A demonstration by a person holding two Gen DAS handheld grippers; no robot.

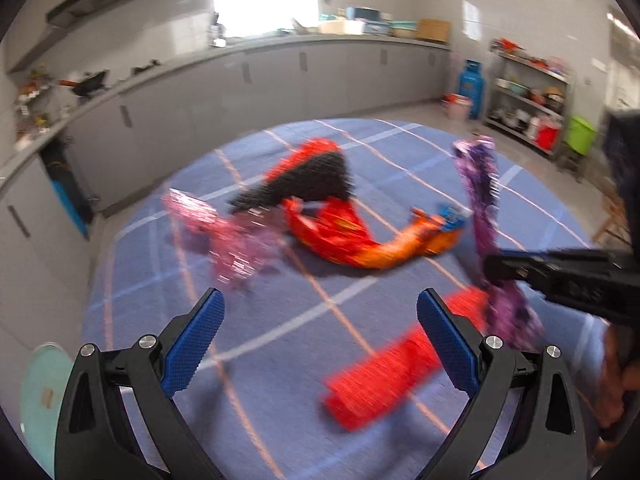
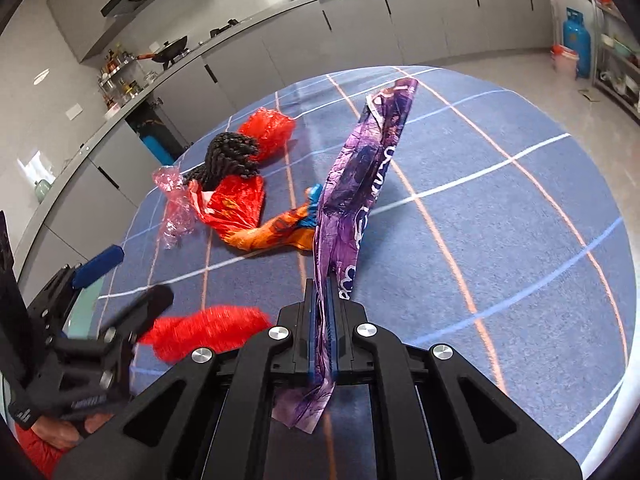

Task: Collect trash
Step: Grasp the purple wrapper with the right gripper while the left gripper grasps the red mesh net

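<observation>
Here, from the left view, my left claw (image 1: 320, 344) hangs spread and empty over the red wrapper (image 1: 384, 380) on the blue table (image 1: 400, 160), probably next, while the right view shows my right claw (image 2: 321, 320) pinching the purple wrapper (image 2: 360, 168) clear of the pile.

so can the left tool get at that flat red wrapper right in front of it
Probably yes: the left tool is open, and the flat red wrapper lies uncovered on the blue cloth just ahead of it.
</observation>
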